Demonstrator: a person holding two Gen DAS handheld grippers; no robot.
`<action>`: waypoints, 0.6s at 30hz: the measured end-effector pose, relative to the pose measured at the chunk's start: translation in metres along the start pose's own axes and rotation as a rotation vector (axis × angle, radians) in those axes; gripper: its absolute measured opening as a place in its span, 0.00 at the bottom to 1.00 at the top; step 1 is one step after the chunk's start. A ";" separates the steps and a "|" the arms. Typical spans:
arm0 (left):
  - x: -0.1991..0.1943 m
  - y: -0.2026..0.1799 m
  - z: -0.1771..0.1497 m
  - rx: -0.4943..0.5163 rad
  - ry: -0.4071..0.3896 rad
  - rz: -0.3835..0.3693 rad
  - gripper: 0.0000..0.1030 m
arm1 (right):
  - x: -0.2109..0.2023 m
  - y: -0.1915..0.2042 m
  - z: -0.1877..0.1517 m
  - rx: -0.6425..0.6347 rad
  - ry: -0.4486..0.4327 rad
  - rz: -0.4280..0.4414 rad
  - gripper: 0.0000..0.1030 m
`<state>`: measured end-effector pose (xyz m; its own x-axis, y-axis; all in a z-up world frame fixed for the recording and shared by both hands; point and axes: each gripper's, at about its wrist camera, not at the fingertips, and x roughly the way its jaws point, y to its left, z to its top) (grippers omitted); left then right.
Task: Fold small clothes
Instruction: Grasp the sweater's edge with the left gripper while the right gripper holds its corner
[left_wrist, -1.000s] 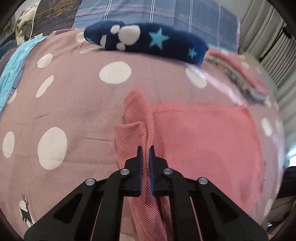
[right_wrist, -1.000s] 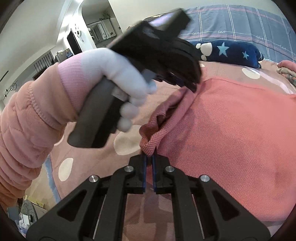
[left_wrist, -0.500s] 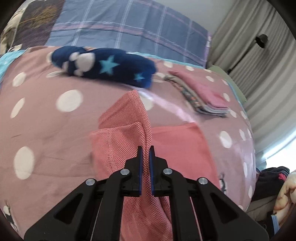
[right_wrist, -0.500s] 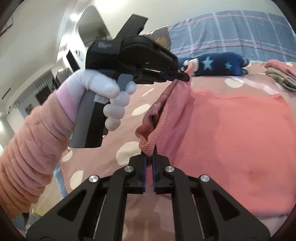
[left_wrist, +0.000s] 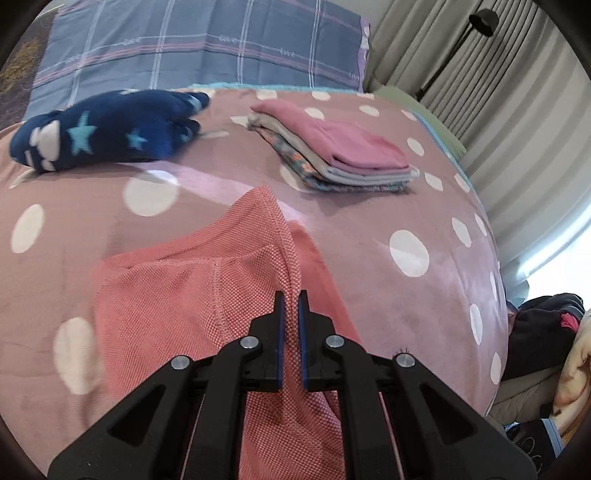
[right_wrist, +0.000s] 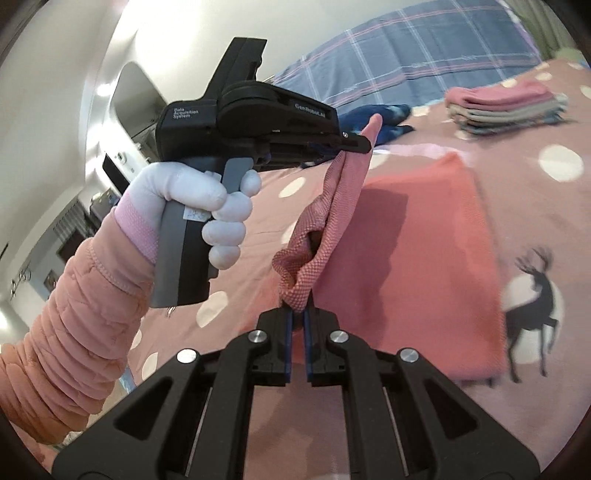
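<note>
We're mid-fold: left gripper (left_wrist: 290, 295) and right gripper (right_wrist: 298, 311), fingers pinched tight on the coral garment (right_wrist: 424, 236), next carrying its lifted edge toward 3 o'clock.

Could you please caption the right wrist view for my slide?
Both claws pinch the coral garment, lifting its edge.

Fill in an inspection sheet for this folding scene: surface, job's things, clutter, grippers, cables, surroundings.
Surface: pink dotted bedspread, with a deer print.
Job's things: coral garment, one edge lifted, the rest flat; stack of folded clothes beyond it.
Clutter: navy star-print fleece near the plaid pillow.
Grippers: left gripper and right gripper both shut on the coral garment's edge.
Cables: nothing seen.
Surroundings: curtains, floor lamp, dark clothing beside the bed.
</note>
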<state>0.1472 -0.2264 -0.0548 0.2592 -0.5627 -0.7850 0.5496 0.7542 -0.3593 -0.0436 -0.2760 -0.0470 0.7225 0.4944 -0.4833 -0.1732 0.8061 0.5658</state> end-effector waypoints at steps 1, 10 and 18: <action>0.006 -0.005 0.001 0.005 0.009 0.000 0.06 | -0.005 -0.010 0.000 0.020 -0.005 -0.007 0.05; 0.043 -0.038 0.002 0.077 0.066 0.046 0.06 | -0.025 -0.054 -0.010 0.124 -0.017 -0.026 0.05; 0.057 -0.054 -0.006 0.138 0.067 0.071 0.31 | -0.022 -0.083 -0.022 0.205 0.027 -0.039 0.05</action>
<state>0.1273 -0.2974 -0.0833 0.2497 -0.4825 -0.8396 0.6366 0.7351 -0.2331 -0.0602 -0.3469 -0.0979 0.7076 0.4750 -0.5231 -0.0039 0.7430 0.6693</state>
